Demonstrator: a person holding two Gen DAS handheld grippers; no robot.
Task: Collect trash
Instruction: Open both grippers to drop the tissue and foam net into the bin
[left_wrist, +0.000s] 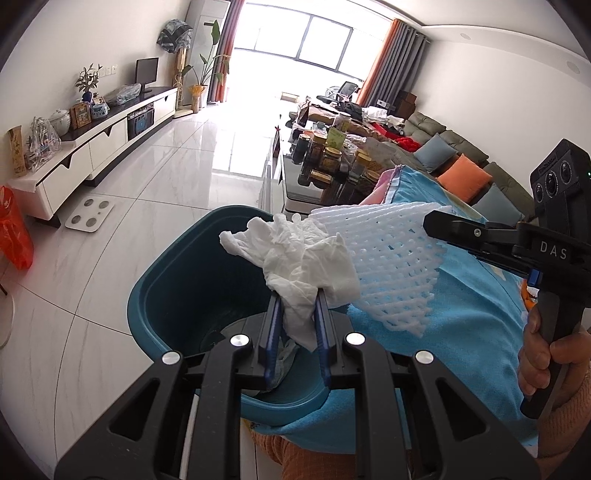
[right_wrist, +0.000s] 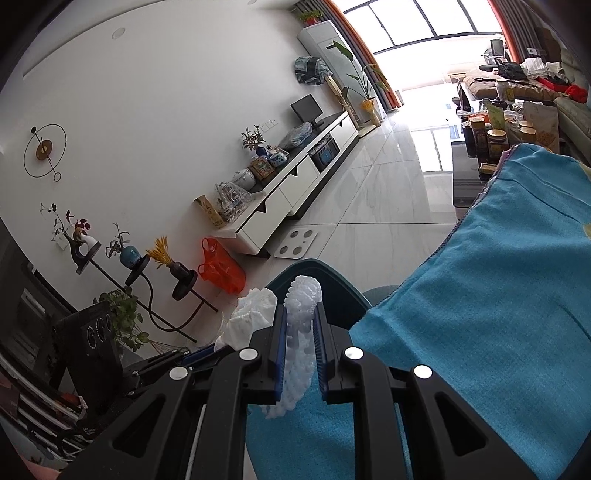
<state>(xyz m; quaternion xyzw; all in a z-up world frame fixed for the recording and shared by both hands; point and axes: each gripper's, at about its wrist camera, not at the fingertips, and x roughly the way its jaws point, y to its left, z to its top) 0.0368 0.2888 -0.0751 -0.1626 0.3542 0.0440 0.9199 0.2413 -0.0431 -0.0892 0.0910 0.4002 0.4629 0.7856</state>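
A bright living room with a pale marble-look tile floor (left_wrist: 155, 206) runs toward big windows; a long white TV cabinet (left_wrist: 107, 136) lines one wall and a sofa with cushions (left_wrist: 465, 166) the other. Close in, a teal bin (left_wrist: 177, 280) sits beside a blue towel (left_wrist: 476, 302) draped over a surface.

The left gripper (left_wrist: 295, 306) hangs over the bin's open mouth, its 2 blue-padded fingers (left_wrist: 271, 332) pinched nearly together on a crumpled white tissue (left_wrist: 295, 258), which bunches up above the fingertips. Something pale lies at the bottom of the bin, though it is too hidden by the gripper to name.

The right gripper (right_wrist: 301, 328) is clamped in the same narrow way on a white foam fruit net (right_wrist: 303, 321). In the left wrist view that net (left_wrist: 388, 258) fans out over the towel's edge, touching the tissue at the bin's rim. The person's right hand (left_wrist: 546, 354) grips the tool's handle. An orange plastic bag (right_wrist: 221, 271) and a white bathroom scale (right_wrist: 295, 242) rest on the floor near the cabinet.
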